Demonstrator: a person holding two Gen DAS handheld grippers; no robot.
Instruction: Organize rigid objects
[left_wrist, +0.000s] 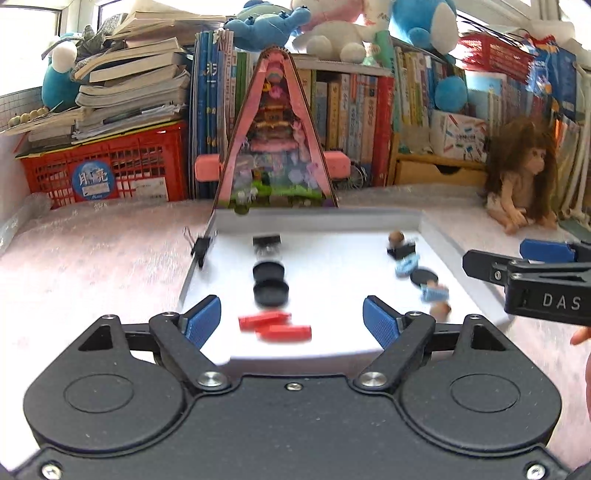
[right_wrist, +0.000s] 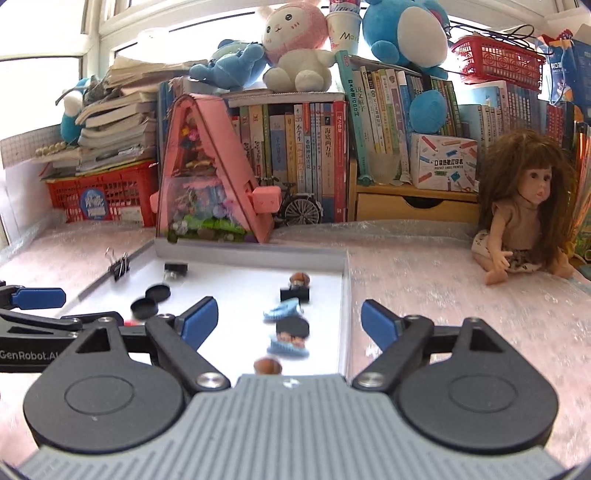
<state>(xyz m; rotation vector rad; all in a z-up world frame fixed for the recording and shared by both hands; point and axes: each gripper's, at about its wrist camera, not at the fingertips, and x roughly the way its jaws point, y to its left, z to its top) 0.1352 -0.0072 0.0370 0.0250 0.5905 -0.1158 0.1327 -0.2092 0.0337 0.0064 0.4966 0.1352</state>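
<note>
Both tools stand released and empty: the left gripper (left_wrist: 291, 319) has its blue pads spread over the near end of the white tray (left_wrist: 332, 218), and the right gripper (right_wrist: 289, 317) is likewise wide apart, gripping nothing. The rigid objects lie inside the tray in two rough lines: red pieces (left_wrist: 275, 325) and black round caps (left_wrist: 270, 282) on the left, and blue clips (right_wrist: 282, 310), a black block (right_wrist: 294, 293) and small brown figures (right_wrist: 267, 364) down the right side. Risk one: the right-hand items touch or overlap, so a closing jaw is likely to catch two at once or flick a neighbour away. Risk two: the two grippers work close together and could collide. Risk three: the binder clip (right_wrist: 119, 266) sits on the tray's left rim; a knock there may shift the tray.
</note>
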